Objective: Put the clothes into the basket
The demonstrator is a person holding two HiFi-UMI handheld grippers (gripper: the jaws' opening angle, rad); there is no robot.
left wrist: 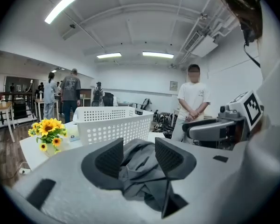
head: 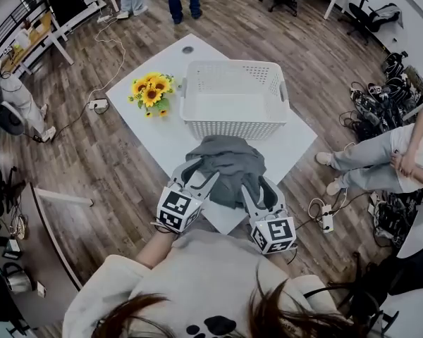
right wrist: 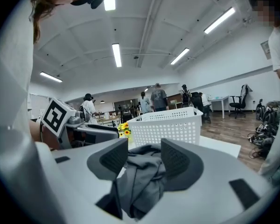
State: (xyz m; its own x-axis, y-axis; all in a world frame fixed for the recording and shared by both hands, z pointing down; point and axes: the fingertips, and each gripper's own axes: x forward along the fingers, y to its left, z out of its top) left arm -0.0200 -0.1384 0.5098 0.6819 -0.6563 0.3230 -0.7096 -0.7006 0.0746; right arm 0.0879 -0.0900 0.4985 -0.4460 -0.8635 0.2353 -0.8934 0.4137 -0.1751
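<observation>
— Grey garment (head: pixel 229 167), one item: heaped on the white table (head: pixel 155 143), just short of the basket (head: pixel 233 129) (not in it yet).
— Tongs?
— Left gripper (head: pixel 199 176), right gripper (head: pixel 259 185): both spread, cloth lying between the jaws, nothing pinched.
— Risk?
— I'd say a shallow bite takes only one fold. The rest then trails, snags the basket's rim or slips back down, perhaps dragging toward the sunflowers (head: pixel 151 91).

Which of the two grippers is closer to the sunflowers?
Left. The left gripper is at the near-left edge of the grey garment, toward the sunflowers; the right gripper is at its near-right edge, farther off.
</observation>
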